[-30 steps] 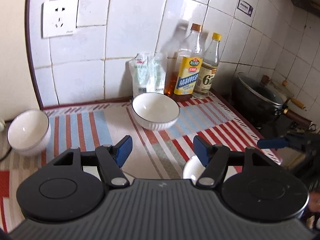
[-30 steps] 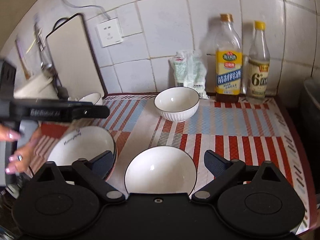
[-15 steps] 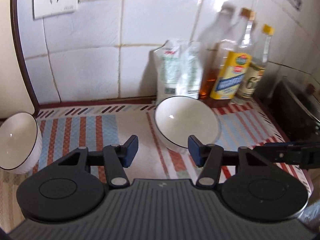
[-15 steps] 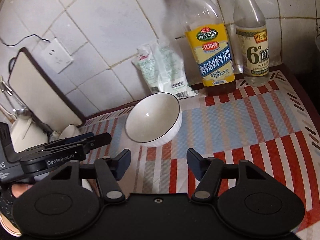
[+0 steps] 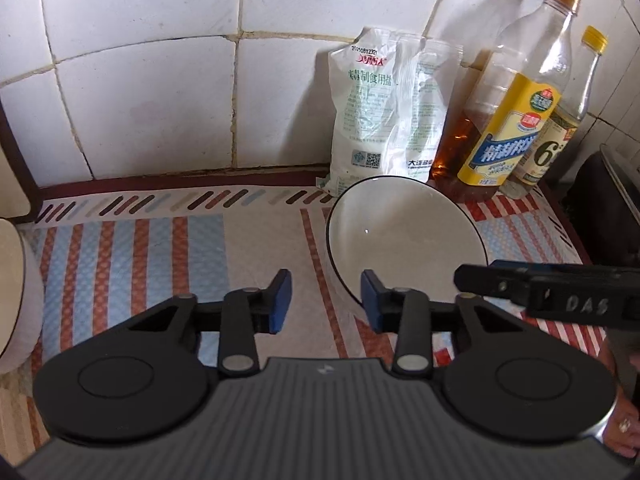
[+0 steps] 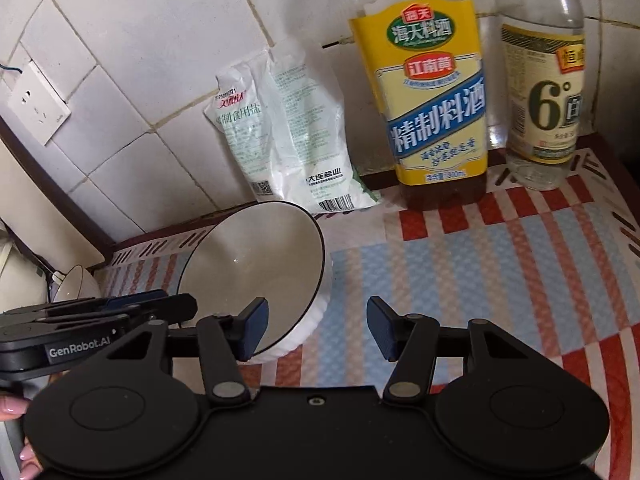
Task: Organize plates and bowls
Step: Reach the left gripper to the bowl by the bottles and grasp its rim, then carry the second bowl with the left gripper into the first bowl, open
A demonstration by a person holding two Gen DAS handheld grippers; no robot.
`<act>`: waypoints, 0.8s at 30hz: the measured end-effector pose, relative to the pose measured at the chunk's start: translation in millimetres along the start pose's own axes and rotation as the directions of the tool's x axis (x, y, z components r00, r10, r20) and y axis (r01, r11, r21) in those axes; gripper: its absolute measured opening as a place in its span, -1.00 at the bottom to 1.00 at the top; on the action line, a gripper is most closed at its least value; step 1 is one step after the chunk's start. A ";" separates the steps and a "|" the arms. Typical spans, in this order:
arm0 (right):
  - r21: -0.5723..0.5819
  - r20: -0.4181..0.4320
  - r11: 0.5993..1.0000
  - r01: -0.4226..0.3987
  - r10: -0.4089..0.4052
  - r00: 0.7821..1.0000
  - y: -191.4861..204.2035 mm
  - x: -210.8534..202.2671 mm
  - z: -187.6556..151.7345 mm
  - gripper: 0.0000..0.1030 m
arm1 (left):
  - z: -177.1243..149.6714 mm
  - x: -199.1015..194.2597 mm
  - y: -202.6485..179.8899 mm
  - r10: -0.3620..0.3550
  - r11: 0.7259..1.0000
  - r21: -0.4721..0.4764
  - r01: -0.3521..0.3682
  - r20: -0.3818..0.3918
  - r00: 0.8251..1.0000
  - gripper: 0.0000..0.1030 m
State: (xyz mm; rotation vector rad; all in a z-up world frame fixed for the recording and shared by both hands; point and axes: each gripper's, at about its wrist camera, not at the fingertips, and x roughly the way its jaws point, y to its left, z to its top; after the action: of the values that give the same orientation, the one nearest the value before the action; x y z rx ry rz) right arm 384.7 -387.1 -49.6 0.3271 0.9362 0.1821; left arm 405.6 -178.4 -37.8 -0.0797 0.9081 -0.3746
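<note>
Bowls number two: one white bowl (image 5: 404, 236) just ahead between both claws, another bowl (image 5: 16, 300) far left; left gripper (image 5: 325, 304) and right gripper (image 6: 318, 330) closing, pinching nothing

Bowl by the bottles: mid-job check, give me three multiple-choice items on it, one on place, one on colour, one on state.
1. The bowl stands in front of:
A. the salt bag
B. a wall socket
C. a kettle

2. Its rim is:
A. red
B. dark
C. gold

3. The bowl is:
A. full of soup
B. upside down
C. empty

Answers:
1 A, the white bag leans on the tiles right behind it.
2 B, a thin dark line rings the white bowl.
3 C, its bare white inside shows in both wrist views.
</note>
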 end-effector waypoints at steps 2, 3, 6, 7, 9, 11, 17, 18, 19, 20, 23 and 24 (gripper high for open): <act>-0.016 -0.006 1.000 0.006 -0.006 1.000 3.0 7.2 -1.0 -0.41 | 1.4 5.2 0.1 -0.024 1.000 -0.004 0.024 -0.008 1.000 -0.55; -0.021 -0.002 1.000 -0.004 0.004 1.000 4.0 9.0 -1.6 -0.48 | 1.7 7.8 -0.1 -0.035 0.999 -0.009 0.035 -0.013 0.999 -0.68; -0.042 0.016 0.999 0.012 -0.011 1.000 7.6 13.8 -0.3 -0.51 | 0.5 11.5 -7.1 -0.019 1.000 0.025 0.019 0.000 1.000 -0.70; -0.054 0.022 0.998 0.025 -0.024 0.999 9.5 16.0 0.5 -0.53 | -0.8 12.0 -11.8 -0.001 0.998 0.058 0.000 0.015 1.000 -0.72; -0.056 0.020 0.998 0.040 -0.039 0.999 11.0 23.5 2.3 -0.53 | -4.9 12.4 -19.1 0.034 0.995 0.092 -0.037 0.038 0.999 -0.73; -0.060 0.012 0.997 0.054 -0.053 0.999 12.6 30.7 2.3 -0.56 | -7.0 11.5 -24.0 0.057 0.993 0.105 -0.062 0.050 0.997 -0.74; -0.065 0.050 0.994 0.084 -0.080 0.996 21.2 13.0 -5.2 -0.65 | -12.3 3.6 -28.1 0.076 0.988 0.132 -0.082 0.054 0.996 -0.82; -0.051 0.054 0.996 0.077 -0.074 0.996 20.3 8.0 -6.1 -0.65 | -12.5 1.3 -26.2 0.060 0.991 0.114 -0.064 0.041 0.997 -0.82; -0.040 0.055 0.997 0.072 -0.070 0.996 19.8 3.0 -7.2 -0.65 | -12.9 -1.6 -25.2 0.042 0.994 0.099 -0.045 0.029 0.999 -0.82; -0.031 0.058 0.997 0.072 -0.070 0.996 19.9 -1.5 -8.3 -0.65 | -13.8 -5.4 -25.7 0.026 0.996 0.086 -0.028 0.024 0.999 -0.82; -0.009 0.061 0.998 0.063 -0.062 0.996 23.0 -17.5 -12.7 -0.65 | -18.6 -22.4 -34.0 0.013 0.994 0.105 -0.018 0.047 0.999 -0.82; -0.004 0.062 0.998 0.061 -0.061 0.996 25.3 -22.5 -14.7 -0.65 | -20.4 -29.8 -36.7 0.007 0.994 0.109 -0.013 0.056 0.998 -0.82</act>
State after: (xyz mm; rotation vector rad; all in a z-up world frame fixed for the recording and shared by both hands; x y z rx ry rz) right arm 359.3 -367.2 -31.7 0.2968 0.8828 0.1178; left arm 362.7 -200.3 -19.6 0.0150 0.8318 -0.4103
